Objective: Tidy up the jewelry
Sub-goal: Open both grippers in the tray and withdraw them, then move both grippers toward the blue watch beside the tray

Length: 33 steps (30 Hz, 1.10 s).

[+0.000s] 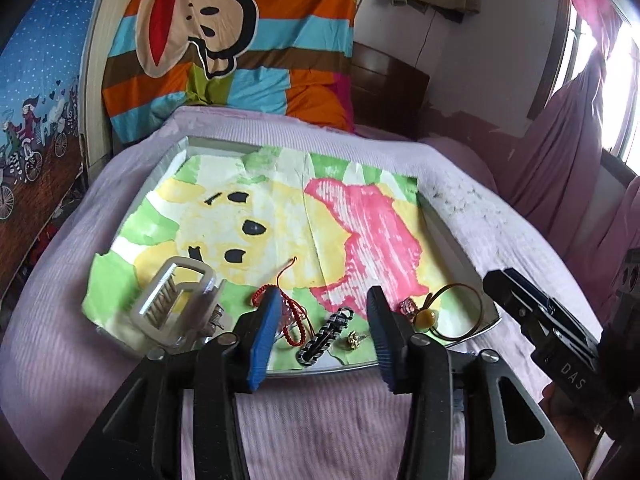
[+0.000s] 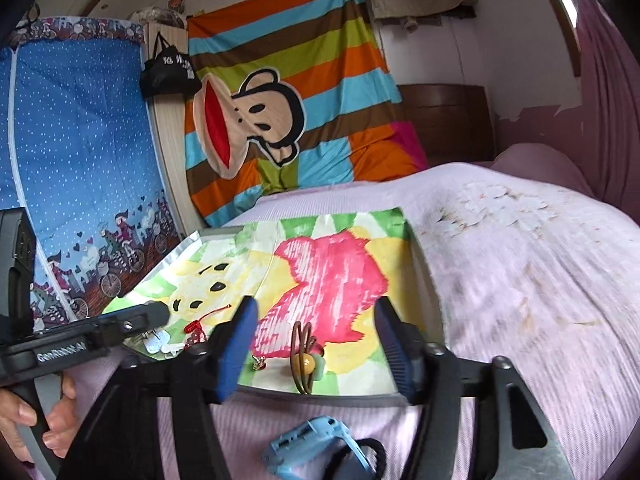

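Left gripper (image 1: 324,316) jaws parted, nothing between the pads, hovering over the near edge of the tray (image 1: 448,236) above a red cord bracelet (image 1: 294,320), striped hair clip (image 1: 326,332) and small gold earring (image 1: 354,339). Right gripper (image 2: 316,340) jaws wide, empty, over the brown hair tie with amber bead (image 2: 306,354) on the cartoon cloth (image 2: 332,268). White claw clip (image 1: 176,304) sits at the tray's near left corner; blue clip (image 2: 316,448) lies on the pink bedspread (image 2: 520,280) off the tray.

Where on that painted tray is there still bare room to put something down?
The far half of the tray, over the yellow bear face and pink figure, lies bare. The near edge is crowded: white clip, red cord, striped hair clip, brown hair tie.
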### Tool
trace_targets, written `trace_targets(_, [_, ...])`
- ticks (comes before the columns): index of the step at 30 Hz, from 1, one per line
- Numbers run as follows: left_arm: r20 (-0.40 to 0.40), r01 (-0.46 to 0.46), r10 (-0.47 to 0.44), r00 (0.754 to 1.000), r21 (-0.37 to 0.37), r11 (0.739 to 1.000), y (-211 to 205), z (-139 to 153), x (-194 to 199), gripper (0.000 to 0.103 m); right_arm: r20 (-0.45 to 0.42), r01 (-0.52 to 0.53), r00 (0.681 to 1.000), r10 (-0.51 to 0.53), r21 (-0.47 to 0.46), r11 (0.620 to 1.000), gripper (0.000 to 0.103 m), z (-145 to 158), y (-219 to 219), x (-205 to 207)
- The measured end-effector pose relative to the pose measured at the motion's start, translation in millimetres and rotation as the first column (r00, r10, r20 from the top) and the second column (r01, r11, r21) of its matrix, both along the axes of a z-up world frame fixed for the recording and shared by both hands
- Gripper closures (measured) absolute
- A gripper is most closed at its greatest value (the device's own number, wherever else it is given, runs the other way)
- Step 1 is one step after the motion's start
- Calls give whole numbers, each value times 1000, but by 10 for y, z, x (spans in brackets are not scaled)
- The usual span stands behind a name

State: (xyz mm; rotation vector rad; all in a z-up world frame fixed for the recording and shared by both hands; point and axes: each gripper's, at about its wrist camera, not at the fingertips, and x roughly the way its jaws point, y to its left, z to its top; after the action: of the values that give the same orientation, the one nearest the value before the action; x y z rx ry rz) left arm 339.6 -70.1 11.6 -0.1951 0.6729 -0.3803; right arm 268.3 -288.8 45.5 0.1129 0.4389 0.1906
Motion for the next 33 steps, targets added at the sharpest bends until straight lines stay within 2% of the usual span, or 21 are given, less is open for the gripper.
trace_targets(2, [36, -21, 22, 999, -8, 1000, 31, 77, -106, 51, 27, 2, 1000, -2, 9, 1000, 26, 27, -36, -78])
trace_targets(4, [68, -44, 44, 997, -3, 999, 46, 149, -205, 41, 59, 3, 998, -4, 21, 1000, 14, 40, -72, -171])
trace_targets(9, [129, -101, 99, 987, 8, 995, 74, 279, -468, 25, 122, -6, 993, -1, 58, 998, 0, 112, -153, -355])
trace_targets(16, [186, -160, 158, 970, -4, 987, 136, 349, -768, 15, 208, -15, 978, 7, 37, 999, 0, 228, -175, -653])
trace_targets(23, [248, -175, 171, 954, -6, 985, 182, 433, -1118, 15, 258, 13, 966, -14, 2, 1000, 0, 251, -174, -947])
trace_targets(33, [279, -156, 152, 948, -8, 988, 213, 469, -1576, 15, 277, 28, 961, -6, -76, 997, 0, 263, -99, -1332])
